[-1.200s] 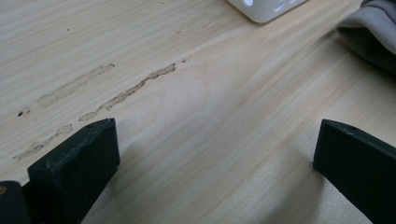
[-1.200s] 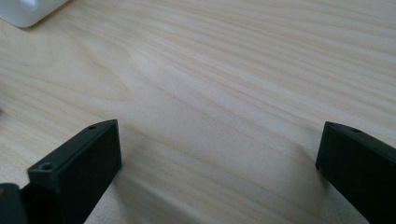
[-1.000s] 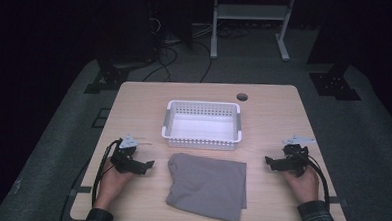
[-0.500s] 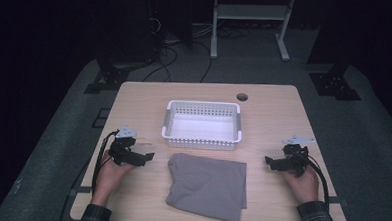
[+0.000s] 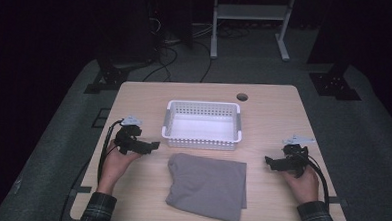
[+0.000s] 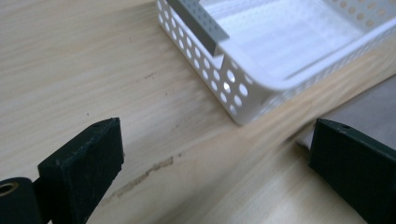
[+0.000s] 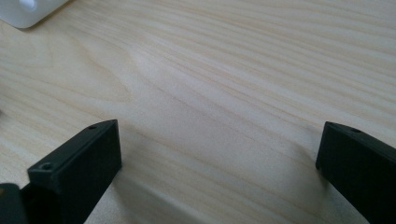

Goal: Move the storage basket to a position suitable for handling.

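A folded grey cloth lies flat near the table's front edge. Behind it stands an empty white perforated basket. My left gripper hovers left of the cloth, pointing right, jaws wide open with nothing between them. In the left gripper view the basket's corner is ahead and a grey cloth edge shows at the right. My right gripper rests right of the cloth, pointing left, also open and empty. The right gripper view has bare wood and a bit of the basket at top left.
The wooden table has a round cable hole at the back right. A white metal stand, dark stands and cables sit on the floor behind the table.
My left gripper has moved forward and to the right, closer to the basket's left front corner and the cloth. The right gripper has stayed in place.
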Demonstrator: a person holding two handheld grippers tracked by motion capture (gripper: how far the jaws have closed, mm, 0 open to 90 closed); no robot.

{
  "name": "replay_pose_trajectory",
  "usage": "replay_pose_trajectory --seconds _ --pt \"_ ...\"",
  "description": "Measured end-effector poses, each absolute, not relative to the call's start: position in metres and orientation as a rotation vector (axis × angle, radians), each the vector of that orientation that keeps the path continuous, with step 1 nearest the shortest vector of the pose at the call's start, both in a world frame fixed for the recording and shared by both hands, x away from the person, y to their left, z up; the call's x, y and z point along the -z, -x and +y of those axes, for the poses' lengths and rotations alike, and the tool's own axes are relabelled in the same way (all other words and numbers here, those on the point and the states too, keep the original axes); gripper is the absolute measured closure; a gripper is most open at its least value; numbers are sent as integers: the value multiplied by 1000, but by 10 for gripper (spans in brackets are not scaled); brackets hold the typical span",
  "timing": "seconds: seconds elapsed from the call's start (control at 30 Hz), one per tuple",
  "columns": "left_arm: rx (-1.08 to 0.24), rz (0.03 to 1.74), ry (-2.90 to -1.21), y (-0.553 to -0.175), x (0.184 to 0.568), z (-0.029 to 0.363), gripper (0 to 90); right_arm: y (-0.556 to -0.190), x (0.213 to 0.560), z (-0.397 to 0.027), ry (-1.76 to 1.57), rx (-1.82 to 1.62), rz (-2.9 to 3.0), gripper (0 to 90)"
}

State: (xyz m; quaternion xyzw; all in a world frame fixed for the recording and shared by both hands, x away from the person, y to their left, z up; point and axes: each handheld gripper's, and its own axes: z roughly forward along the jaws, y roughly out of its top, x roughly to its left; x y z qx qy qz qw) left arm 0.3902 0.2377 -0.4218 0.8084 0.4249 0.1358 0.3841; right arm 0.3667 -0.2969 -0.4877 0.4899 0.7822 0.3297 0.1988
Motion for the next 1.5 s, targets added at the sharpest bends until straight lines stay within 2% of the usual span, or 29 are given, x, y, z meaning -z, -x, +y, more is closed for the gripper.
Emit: replay_pose_trajectory --seconds 0.5,0.7,0.97,1.0,1.03,1.07,1.1,1.17,1.2,1.27,1.37,1.5 --pt "-362 1120 -2040 -420 402 224 0 -366 488 -297 -1370 -922 2186 0" --pt "-360 1122 -2053 -430 401 216 38 -366 488 -297 -1371 -922 2186 0" --pt "-333 1143 -2041 -441 410 209 227 -366 488 -297 -1370 -922 2186 0" --pt "-327 1149 -2040 -442 411 207 227 -366 488 -297 -1370 -922 2186 0" --pt "-319 1148 -2045 -443 412 207 274 -366 488 -297 -1370 -922 2186 0" --pt "-310 1151 -2041 -443 412 206 274 -366 488 -297 -1370 -922 2186 0" --pt "-309 1157 -2045 -444 413 204 328 -366 488 -297 -1370 -922 2186 0" --pt "-315 1164 -2047 -444 413 203 352 -366 488 -297 -1371 -922 2186 0" --pt "-301 1166 -2048 -445 414 202 412 -366 488 -297 -1370 -922 2186 0" --pt "-300 1168 -2050 -445 415 202 436 -366 488 -297 -1370 -922 2186 0" --pt "-283 1163 -2045 -444 415 199 534 -366 488 -297 -1370 -922 2186 0" --pt "-290 1166 -2048 -444 414 196 598 -366 488 -297 -1370 -922 2186 0"
